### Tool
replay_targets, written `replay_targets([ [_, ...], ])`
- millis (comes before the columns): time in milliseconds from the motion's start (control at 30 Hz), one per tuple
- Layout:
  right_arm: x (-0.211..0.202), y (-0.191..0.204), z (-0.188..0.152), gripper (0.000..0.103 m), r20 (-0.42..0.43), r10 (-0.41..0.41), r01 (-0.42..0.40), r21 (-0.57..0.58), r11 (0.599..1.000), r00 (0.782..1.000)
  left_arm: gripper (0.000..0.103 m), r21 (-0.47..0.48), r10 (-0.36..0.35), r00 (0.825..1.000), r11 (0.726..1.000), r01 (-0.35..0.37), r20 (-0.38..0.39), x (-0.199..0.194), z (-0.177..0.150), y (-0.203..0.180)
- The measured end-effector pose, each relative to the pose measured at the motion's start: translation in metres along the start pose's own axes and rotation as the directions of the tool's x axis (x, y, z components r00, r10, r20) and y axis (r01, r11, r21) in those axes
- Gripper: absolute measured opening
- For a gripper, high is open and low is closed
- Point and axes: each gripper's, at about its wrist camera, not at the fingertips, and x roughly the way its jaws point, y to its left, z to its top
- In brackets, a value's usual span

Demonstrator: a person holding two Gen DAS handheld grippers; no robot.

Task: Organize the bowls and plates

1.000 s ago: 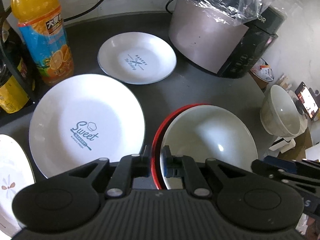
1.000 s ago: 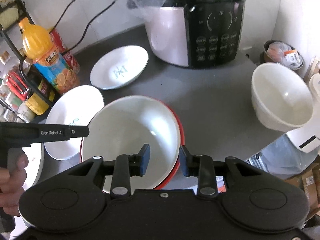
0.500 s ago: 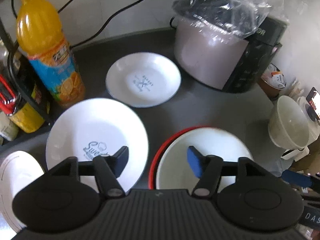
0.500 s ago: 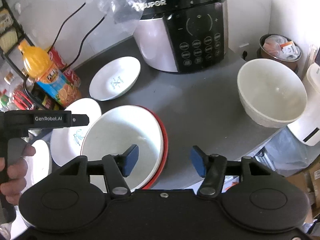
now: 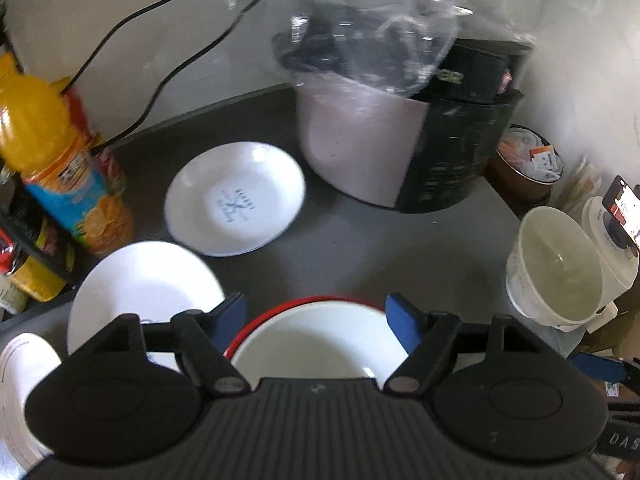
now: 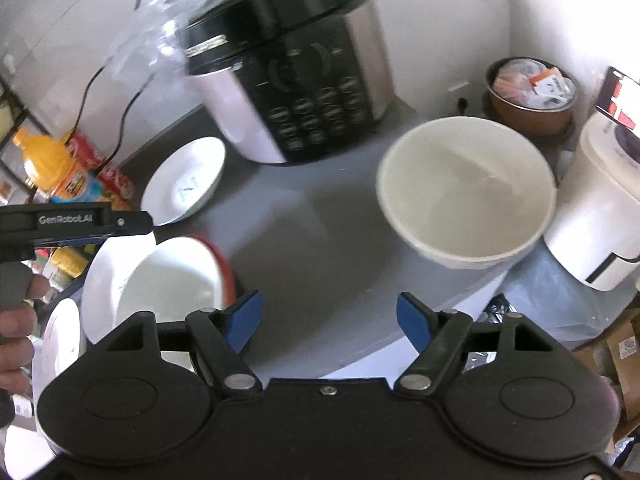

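Left gripper (image 5: 316, 316): matte black housing, ribbed centre panel, two round side discs, silver pivot pins, blue-padded fingers (image 5: 402, 322). Right gripper (image 6: 329, 318): same build, smooth centre, small screw at 12 o'clock. White "GenRobot.AI" lettering on left gripper's side.

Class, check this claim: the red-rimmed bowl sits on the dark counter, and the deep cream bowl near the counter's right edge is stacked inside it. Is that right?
Not quite. The red-rimmed bowl does sit on the dark counter, but the deep cream bowl is not stacked inside it; it stands apart on its own near the right edge. The right wrist view shows bare counter between them.
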Motion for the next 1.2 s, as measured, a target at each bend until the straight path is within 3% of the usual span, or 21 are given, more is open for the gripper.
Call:
replay_targets([
  [367,0.009,-0.068,0.023,0.066,-0.02,-0.051,0.051,0.042,0.998,0.999,0.076,-0.024,0.013,1.0,1.0,-0.013,-0.011,0.016,0.013,-0.04],
  [733,0.029,-0.103,0.041,0.059,-0.07,-0.103,0.104,0.006,0.995,0.992,0.076,-0.052,0.028,0.999,0.998,-0.029,-0.021,0.025,0.017,-0.062],
  [1200,0.063,-0.116,0.058,0.044,-0.17,-0.121,0.083,-0.213,0.973,0.978,0.076,0.035,-0.018,1.0,0.999,0.018,-0.016,0.045,0.02,-0.117],
])
